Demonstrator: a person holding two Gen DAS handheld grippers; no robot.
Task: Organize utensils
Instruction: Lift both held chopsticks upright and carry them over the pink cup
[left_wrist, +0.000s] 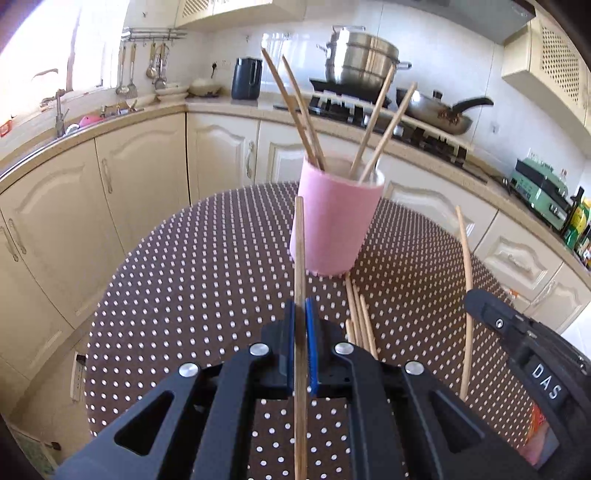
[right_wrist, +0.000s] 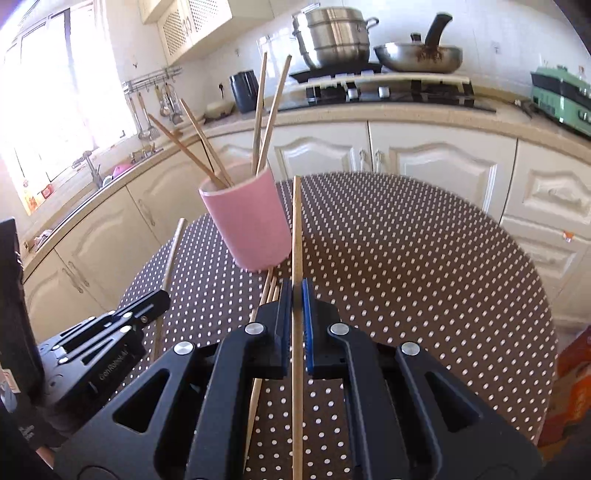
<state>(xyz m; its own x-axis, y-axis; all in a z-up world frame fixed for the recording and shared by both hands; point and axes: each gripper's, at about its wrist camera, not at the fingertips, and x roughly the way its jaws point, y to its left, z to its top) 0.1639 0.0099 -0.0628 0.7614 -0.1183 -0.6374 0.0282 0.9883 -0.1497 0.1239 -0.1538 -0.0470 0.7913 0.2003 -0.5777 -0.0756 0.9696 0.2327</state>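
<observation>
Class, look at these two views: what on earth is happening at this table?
A person with a claw in each hand is sorting chopsticks into a pink cup on the polka-dot table. The left claw is shut on one chopstick; the right claw is shut on another chopstick. Four chopsticks already stand in the cup, and loose chopsticks lie beside it.

2 close wrist views, both toward the shared pink cup (left_wrist: 334, 225) (right_wrist: 249, 218).
</observation>
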